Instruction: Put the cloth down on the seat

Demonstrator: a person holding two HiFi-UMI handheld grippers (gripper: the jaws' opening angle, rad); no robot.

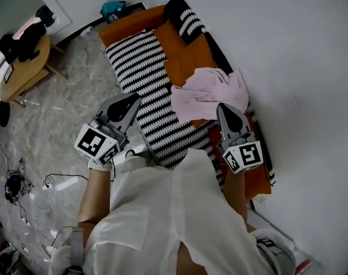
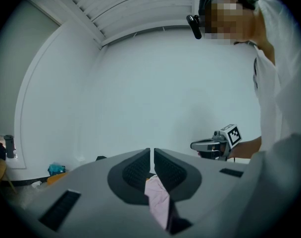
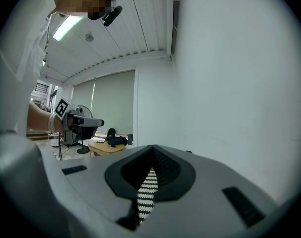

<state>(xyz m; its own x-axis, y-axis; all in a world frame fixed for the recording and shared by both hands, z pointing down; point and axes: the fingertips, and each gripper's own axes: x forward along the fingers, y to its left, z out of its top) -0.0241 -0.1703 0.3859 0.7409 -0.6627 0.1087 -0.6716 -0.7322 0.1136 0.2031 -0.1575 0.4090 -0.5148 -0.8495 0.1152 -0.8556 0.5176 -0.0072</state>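
A crumpled pink cloth [image 1: 208, 93] lies on the orange sofa seat [image 1: 185, 56], partly over a black-and-white striped cover [image 1: 145, 79]. My left gripper [image 1: 134, 99] hovers over the striped cover, left of the cloth and apart from it. In the left gripper view its jaws [image 2: 152, 155] stand shut, and the pink cloth [image 2: 158, 197] shows beyond them through the gap below. My right gripper [image 1: 222, 107] hangs at the cloth's near edge. Its jaws [image 3: 153, 155] are shut with nothing clamped, and only the striped cover [image 3: 148, 192] shows below them.
A white wall runs along the sofa's right side. A striped cushion [image 1: 188, 19] leans at the sofa's far end. A round wooden table [image 1: 25, 67] with dark items stands at the left on the marble floor. Cables [image 1: 16, 182] lie at the lower left.
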